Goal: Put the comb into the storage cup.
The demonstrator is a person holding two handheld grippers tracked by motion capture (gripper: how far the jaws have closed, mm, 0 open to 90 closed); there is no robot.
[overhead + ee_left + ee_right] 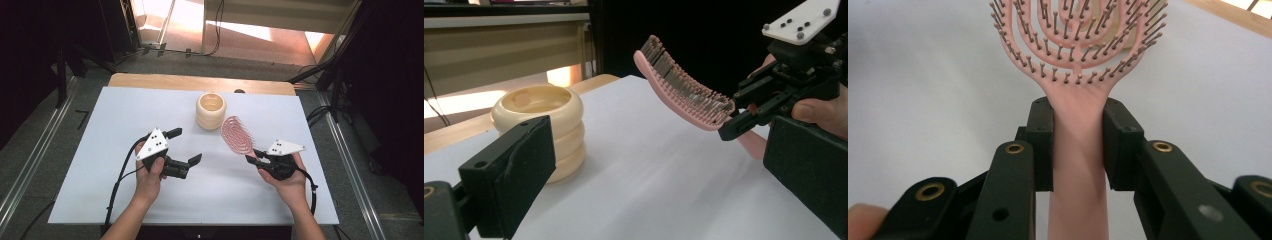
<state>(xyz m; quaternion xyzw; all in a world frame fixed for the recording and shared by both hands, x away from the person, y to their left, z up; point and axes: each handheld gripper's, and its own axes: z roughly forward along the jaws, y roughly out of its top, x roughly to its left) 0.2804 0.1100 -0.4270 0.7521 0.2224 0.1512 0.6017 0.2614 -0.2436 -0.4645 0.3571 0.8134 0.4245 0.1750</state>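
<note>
1. White sheeting covers the counter (125, 165), with a strip of bare wood at its far edge and dark floor, cables and metal rails around it.
2. Near the far middle of the counter stands a cream ribbed holder (210, 111), upright and open at the top; the left gripper view shows it (544, 125) as three stacked rings.
3. A pink hairbrush (237, 135) is lifted clear of the counter, its head just right of the holder and close to it, without touching as far as the views show.
4. The right gripper (256, 157) holds the brush by its handle; in the right gripper view its fingers (1043, 145) press both sides of the pink handle (1078, 165) just below the bristled head.
5. In the left gripper view the brush (684, 95) tilts upward with bristles facing up and away, head higher than the handle, and the right gripper (749, 117) clamps its lower end.
6. The left gripper (185, 146) hovers over the left middle of the counter with its fingers spread wide and nothing between them, well apart from the brush.
</note>
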